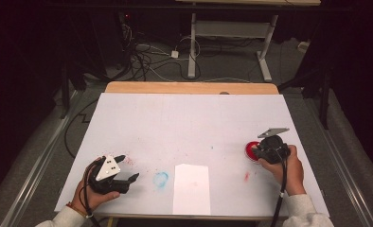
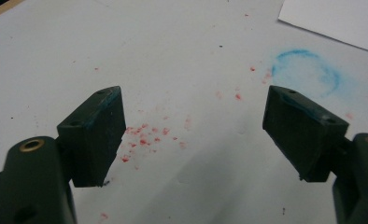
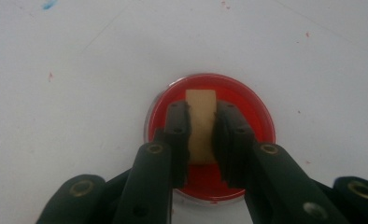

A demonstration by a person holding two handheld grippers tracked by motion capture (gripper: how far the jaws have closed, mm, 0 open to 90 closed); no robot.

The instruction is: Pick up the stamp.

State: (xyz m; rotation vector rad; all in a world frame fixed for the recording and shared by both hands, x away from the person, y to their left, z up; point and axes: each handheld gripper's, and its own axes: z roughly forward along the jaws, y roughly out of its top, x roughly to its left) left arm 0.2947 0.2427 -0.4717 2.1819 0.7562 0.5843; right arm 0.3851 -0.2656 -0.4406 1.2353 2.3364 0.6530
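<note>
A round red dish (image 3: 250, 109) of red ink or paint sits on the white table cover, at the right (image 1: 248, 147) in the high view. My right gripper (image 3: 201, 111) is shut on a small tan block (image 3: 201, 98), which stands upright over the red surface; I cannot tell whether it touches. The same gripper (image 1: 258, 151) shows in a hand at the table's right. My left gripper (image 2: 194, 107) stands open with nothing between its pads, low over red speckles (image 2: 147, 137). It lies in a hand at the front left (image 1: 129, 166).
A white paper sheet (image 1: 191, 188) lies at the front middle, its corner (image 2: 341, 18) beyond the left gripper. A blue ring stain (image 1: 160, 179) marks the cover beside it. The wooden table edge (image 1: 189, 87) runs along the far side; cables and desk legs lie beyond.
</note>
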